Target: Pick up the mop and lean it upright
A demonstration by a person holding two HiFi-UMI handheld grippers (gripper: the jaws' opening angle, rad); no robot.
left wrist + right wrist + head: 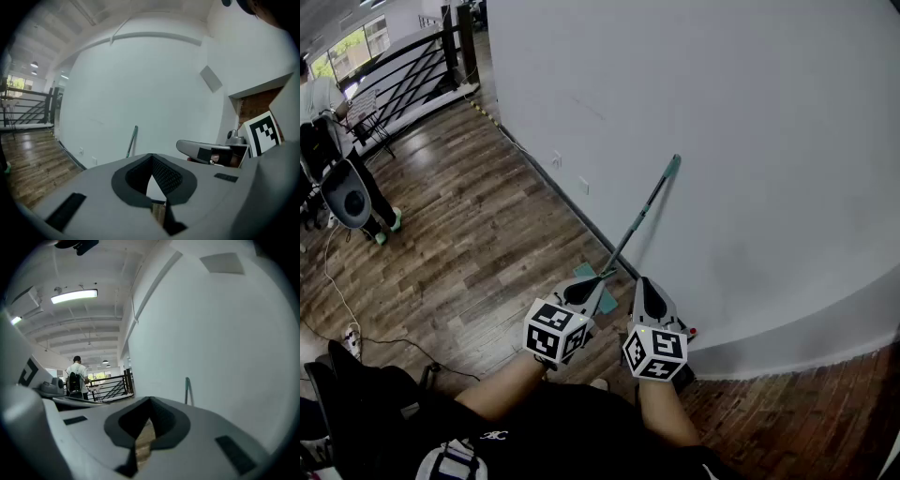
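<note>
Mop [638,220] aside, my left claw [579,289] and right claw [647,292], low in the centre of the frame, are both pressed together on nothing. Just past them the mop's head sits on the wood floor [487,244]. Its handle slants up against the white wall [750,141].

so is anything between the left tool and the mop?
Nothing visible. The mop already leans against the wall, and the left tool sits right beside its lower end, jaws empty.
</note>
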